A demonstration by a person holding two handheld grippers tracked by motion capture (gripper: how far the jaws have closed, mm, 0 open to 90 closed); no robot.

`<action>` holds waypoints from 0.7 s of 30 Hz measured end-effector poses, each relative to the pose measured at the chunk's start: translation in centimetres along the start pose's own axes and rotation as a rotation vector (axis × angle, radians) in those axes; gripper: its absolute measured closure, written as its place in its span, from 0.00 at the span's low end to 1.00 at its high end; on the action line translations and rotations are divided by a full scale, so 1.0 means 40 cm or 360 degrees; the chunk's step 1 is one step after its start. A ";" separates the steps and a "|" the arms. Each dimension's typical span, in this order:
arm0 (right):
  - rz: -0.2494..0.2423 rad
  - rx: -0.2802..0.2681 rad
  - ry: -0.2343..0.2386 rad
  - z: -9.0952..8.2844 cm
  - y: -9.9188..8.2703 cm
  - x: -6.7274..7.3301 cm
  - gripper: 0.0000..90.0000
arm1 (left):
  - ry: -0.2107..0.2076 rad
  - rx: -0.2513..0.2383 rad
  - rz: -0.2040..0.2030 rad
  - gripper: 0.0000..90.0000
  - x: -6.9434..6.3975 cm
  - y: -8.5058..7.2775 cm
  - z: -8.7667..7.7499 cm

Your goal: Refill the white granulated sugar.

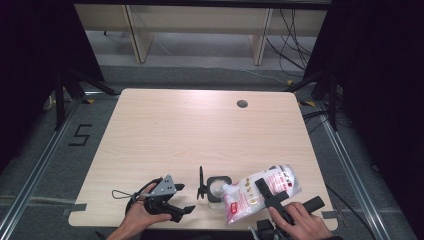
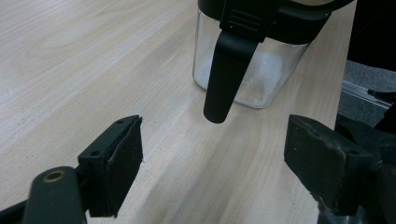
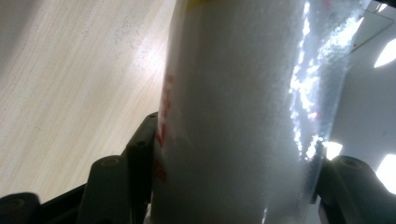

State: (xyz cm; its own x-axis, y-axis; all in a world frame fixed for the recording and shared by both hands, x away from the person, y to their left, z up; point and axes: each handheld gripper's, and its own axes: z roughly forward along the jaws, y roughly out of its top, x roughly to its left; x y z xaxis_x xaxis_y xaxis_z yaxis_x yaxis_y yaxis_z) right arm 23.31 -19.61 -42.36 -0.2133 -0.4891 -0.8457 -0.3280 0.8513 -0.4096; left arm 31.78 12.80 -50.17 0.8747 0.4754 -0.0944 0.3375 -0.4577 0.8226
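Here, the right tongs (image 1: 265,192) are clamping a plastic bag (image 1: 250,196) of white grains, tipping it against the open glass jar (image 1: 219,188) at the near edge of the bench (image 1: 200,130). Left of the jar, the left tongs (image 1: 182,197) are resting apart, gripping nothing.

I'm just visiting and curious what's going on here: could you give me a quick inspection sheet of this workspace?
Surface: pale wooden table, round hole near far edge.
Job's things: clear glass jar, lid flipped open; white bag tilted towards it.
Clutter: nothing seen.
Grippers: left gripper open, empty, beside jar; right gripper shut on bag.
Cables: thin loop by left gripper; loose cables on floor behind.
Surroundings: wooden shelving, dark curtains.
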 end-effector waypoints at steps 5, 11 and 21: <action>-0.0023 -0.0008 -0.0007 0.001 -0.001 -0.005 0.47 | -0.0007 -0.0002 -0.0002 0.21 0.001 0.000 0.000; -0.0005 0.0021 0.0002 -0.002 0.001 0.000 0.47 | -0.0001 0.0003 0.0003 0.21 0.000 0.000 0.000; -0.0029 -0.0016 0.0003 0.002 -0.002 -0.005 0.48 | 0.0002 0.0015 0.0010 0.21 0.003 0.000 -0.003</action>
State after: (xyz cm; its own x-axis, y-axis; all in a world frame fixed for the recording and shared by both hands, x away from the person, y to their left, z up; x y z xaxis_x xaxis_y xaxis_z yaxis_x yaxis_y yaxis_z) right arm 23.44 -19.57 -42.17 -0.2088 -0.5050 -0.8375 -0.3411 0.8402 -0.4215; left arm 31.84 12.92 -50.11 0.8764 0.4733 -0.0883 0.3351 -0.4680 0.8177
